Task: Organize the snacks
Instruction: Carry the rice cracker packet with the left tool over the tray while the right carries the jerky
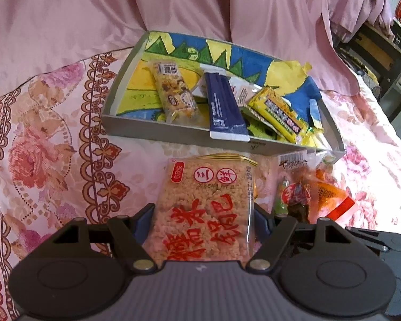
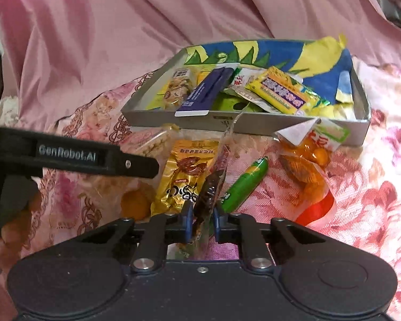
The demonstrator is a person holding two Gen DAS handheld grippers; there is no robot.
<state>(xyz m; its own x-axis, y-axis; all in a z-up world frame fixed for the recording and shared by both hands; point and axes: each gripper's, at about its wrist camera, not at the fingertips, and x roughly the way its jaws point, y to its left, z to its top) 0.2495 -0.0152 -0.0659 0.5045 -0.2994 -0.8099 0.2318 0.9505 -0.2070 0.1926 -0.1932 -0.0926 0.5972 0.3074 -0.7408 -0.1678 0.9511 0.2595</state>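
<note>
My left gripper (image 1: 203, 211) is shut on a clear rice cracker packet (image 1: 205, 192) with red characters, its blue pads against both sides. Ahead of it a shallow grey box (image 1: 157, 131) with a bright painted lining holds a nut bar (image 1: 175, 91), a dark blue sachet (image 1: 224, 107) and a yellow packet (image 1: 280, 112). My right gripper (image 2: 202, 222) is shut on a clear packet of dark brown snack (image 2: 211, 187), which stands up between the pads. The box (image 2: 254, 125) lies just beyond it.
Loose on the floral sheet before the box lie a gold packet (image 2: 185, 176), a green tube (image 2: 243, 184) and an orange packet (image 2: 307, 165). The left gripper's black body (image 2: 74, 157) crosses the left side, with a hand beneath it. Pink fabric rises behind the box.
</note>
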